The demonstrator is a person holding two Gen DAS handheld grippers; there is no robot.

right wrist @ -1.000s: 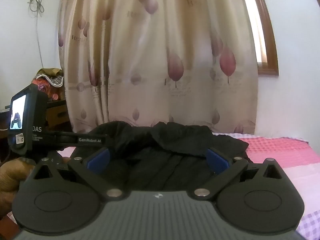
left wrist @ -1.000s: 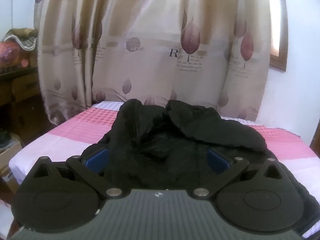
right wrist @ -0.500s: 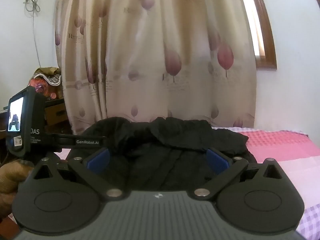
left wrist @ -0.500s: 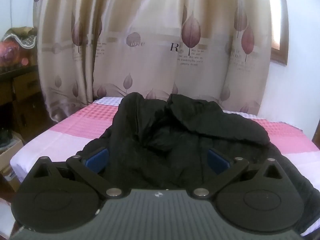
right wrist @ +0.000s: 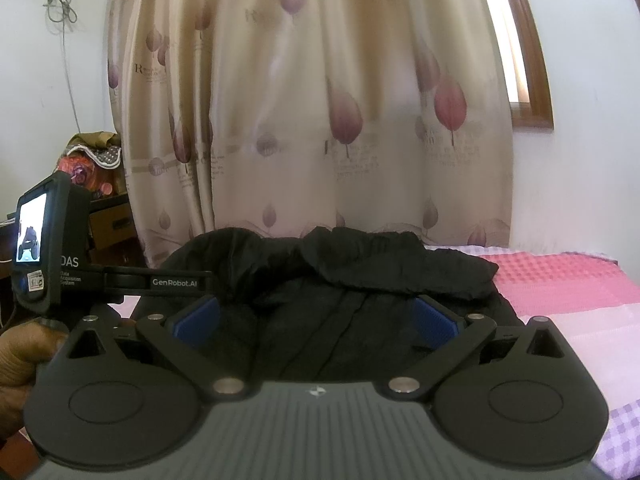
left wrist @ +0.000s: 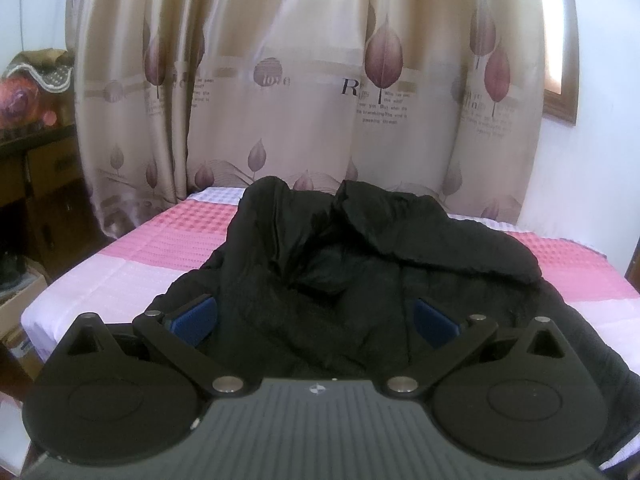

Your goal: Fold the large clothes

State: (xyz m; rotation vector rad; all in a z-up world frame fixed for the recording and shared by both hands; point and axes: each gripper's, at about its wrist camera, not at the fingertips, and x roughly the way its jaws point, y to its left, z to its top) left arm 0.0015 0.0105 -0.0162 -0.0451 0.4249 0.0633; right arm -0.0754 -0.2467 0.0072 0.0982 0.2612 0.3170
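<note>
A black jacket [left wrist: 360,280] lies crumpled on a bed [left wrist: 132,276] covered with a pink, white and lilac checked spread. The garment sits across the middle of the bed and reaches the near edge, where part of it runs under the grippers; its hood or collar end — a thick rolled fold — bunches up toward the far edge, close to the curtain [left wrist: 320,80]. In the right wrist view the same jacket [right wrist: 340,280] shows a gathered, elastic-looking hem along its far side, with the pink band of the spread bare toward the bed's right edge.

The left gripper [left wrist: 314,318] hangs over the near edge of the bed with its blue pads [left wrist: 194,316] spread wide apart; nothing is between them, though dark cloth fills the view behind the gap. The right gripper [right wrist: 316,316] is likewise spread wide and holds nothing, its blue-tipped fingers [right wrist: 434,318] framing the jacket's front panel. Whether either touches the fabric cannot be told.

At the left of the right wrist view, the left gripper's body [right wrist: 52,256] appears side-on — a small lit screen on its back and lettering along its arm — held by a hand [right wrist: 20,364] at the frame's edge. The beige curtain, printed with purple leaves, hangs behind the bed's far edge, and a wooden window frame [right wrist: 528,52] shows beside it.
</note>
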